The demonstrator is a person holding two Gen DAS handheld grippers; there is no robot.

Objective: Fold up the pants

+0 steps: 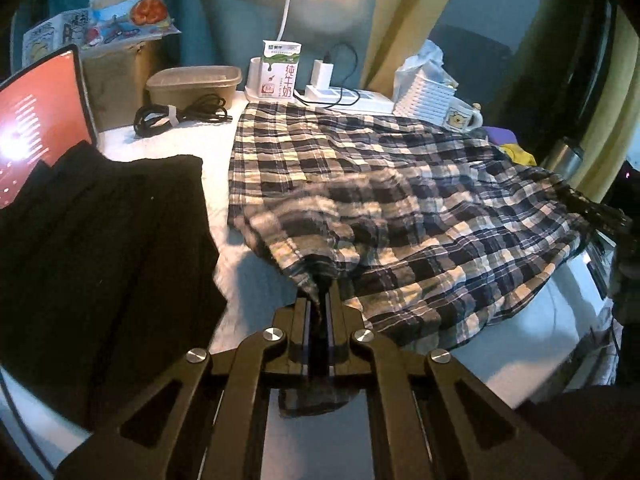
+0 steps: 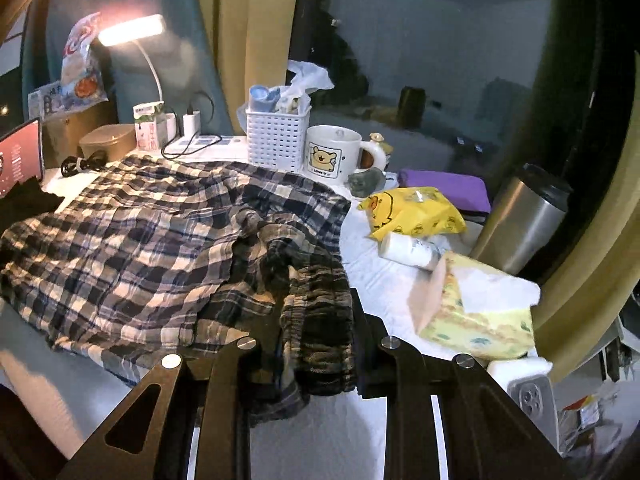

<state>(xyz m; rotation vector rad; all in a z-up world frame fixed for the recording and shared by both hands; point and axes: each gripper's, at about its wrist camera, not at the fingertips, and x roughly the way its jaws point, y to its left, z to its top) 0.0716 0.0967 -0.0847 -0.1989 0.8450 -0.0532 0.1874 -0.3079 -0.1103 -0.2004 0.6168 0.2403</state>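
Plaid pants (image 1: 392,184) in navy, white and tan lie spread and rumpled across the white table; they also show in the right wrist view (image 2: 152,232). My left gripper (image 1: 320,292) is shut on a bunched near edge of the pants and lifts it slightly. My right gripper (image 2: 320,320) is shut on a thick gathered bunch of the pants' elastic waistband, which hangs down between the fingers (image 2: 364,320).
Folded black cloth (image 1: 100,240) lies at the left by a lit tablet (image 1: 36,140). At the back stand a milk carton (image 1: 280,70), a white basket (image 2: 276,136) and a mug (image 2: 332,152). A steel tumbler (image 2: 524,220), a yellow packet (image 2: 416,212) and tissues (image 2: 476,312) crowd the right.
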